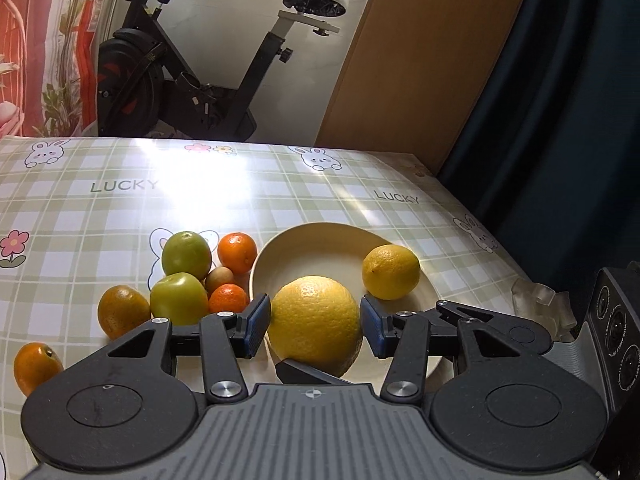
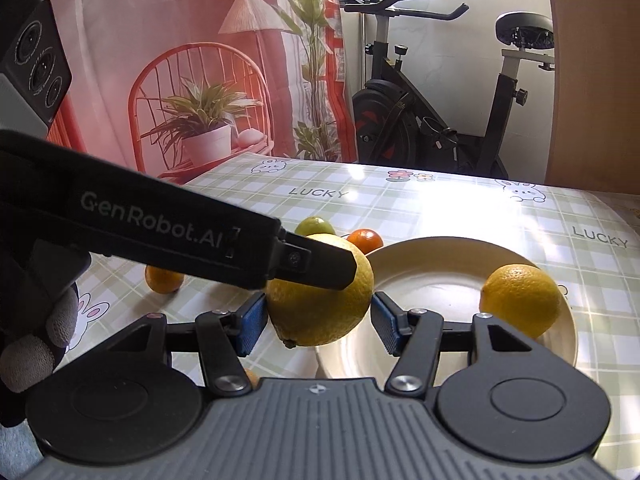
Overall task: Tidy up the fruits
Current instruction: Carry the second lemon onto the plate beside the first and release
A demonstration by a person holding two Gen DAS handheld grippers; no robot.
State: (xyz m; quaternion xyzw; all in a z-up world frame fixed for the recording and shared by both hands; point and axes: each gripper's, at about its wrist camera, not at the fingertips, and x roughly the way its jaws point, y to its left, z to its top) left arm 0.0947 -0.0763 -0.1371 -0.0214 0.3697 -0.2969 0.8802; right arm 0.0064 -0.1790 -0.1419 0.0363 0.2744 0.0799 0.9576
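Left gripper (image 1: 316, 322) has its two pads pressed on the sides of the big lemon (image 1: 314, 340), so it seems to be holding it. That lemon sits over the near left edge of the plate (image 1: 320, 227), with its pointed tip down and toward the near side. Right gripper (image 2: 318, 320) is around the same lemon. Its pads are right by the skin, but it is hard to tell if they squeeze. The plate's bare middle lies just beyond. A small lemon (image 1: 391, 272) rests on its right side. Two green apples (image 1: 186, 256) and some oranges (image 1: 237, 252) wait on the left.
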